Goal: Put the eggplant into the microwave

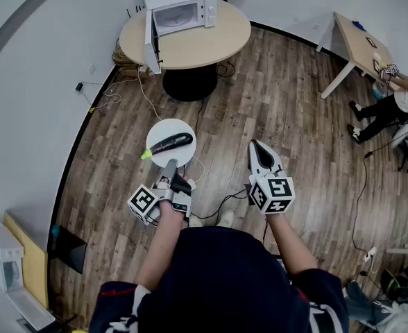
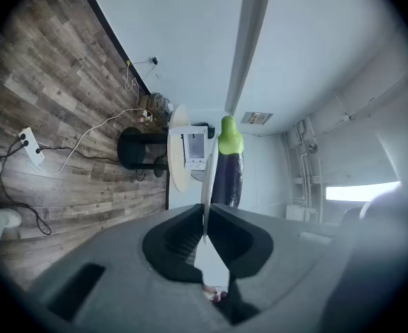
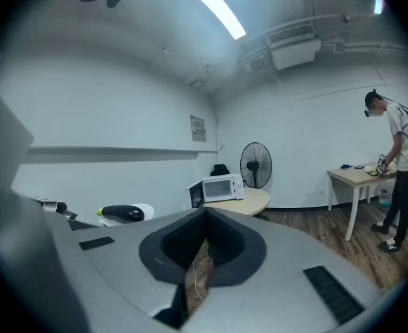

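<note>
A dark purple eggplant (image 1: pixel 168 144) with a green stem lies on a round white plate (image 1: pixel 183 134). My left gripper (image 1: pixel 171 165) is shut on the plate's near rim and holds it level above the floor. In the left gripper view the plate (image 2: pixel 205 186) shows edge-on between the jaws, with the eggplant (image 2: pixel 226 168) beyond them. My right gripper (image 1: pixel 259 151) is shut and empty, to the right of the plate. The white microwave (image 1: pixel 183 11) stands far ahead on a round table (image 1: pixel 211 44), its door (image 1: pixel 152 44) swung open. From the right gripper view the microwave (image 3: pixel 218 188) and eggplant (image 3: pixel 124 214) both show.
Cables and a power strip (image 1: pixel 131 82) lie on the wooden floor left of the round table. A standing fan (image 3: pixel 256 164) is behind it. A person (image 1: pixel 398 96) works at a rectangular desk (image 1: pixel 357 44) at the far right.
</note>
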Motion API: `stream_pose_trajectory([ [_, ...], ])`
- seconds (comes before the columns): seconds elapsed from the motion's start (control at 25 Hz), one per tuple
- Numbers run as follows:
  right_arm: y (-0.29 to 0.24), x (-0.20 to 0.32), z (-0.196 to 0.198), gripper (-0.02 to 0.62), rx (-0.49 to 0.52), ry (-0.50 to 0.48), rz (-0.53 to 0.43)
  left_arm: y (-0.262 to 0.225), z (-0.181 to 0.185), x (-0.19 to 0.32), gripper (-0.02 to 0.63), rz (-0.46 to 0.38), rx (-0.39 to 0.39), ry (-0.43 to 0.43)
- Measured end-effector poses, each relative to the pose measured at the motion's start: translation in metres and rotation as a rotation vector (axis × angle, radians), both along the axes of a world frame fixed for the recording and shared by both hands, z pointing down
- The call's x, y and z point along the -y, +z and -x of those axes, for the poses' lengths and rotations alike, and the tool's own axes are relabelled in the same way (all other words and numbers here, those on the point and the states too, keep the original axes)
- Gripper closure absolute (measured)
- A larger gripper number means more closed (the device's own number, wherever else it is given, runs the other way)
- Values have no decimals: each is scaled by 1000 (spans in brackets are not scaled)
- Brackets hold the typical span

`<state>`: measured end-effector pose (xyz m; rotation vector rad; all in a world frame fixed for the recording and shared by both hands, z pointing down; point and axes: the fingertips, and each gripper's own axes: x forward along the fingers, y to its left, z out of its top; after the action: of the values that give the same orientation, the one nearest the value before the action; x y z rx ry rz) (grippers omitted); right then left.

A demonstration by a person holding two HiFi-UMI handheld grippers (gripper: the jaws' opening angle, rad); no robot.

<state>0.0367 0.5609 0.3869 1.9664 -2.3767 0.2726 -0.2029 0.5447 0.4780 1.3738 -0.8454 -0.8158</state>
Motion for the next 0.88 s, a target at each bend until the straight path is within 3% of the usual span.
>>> stream_pose_trajectory([
  [0.44, 0, -1, -5, 584, 28, 3, -11, 0, -4, -2, 578, 3, 8, -10],
  [0.88, 9, -1, -39, 584, 41, -20, -1, 3, -37, -6, 578, 7, 24, -31],
])
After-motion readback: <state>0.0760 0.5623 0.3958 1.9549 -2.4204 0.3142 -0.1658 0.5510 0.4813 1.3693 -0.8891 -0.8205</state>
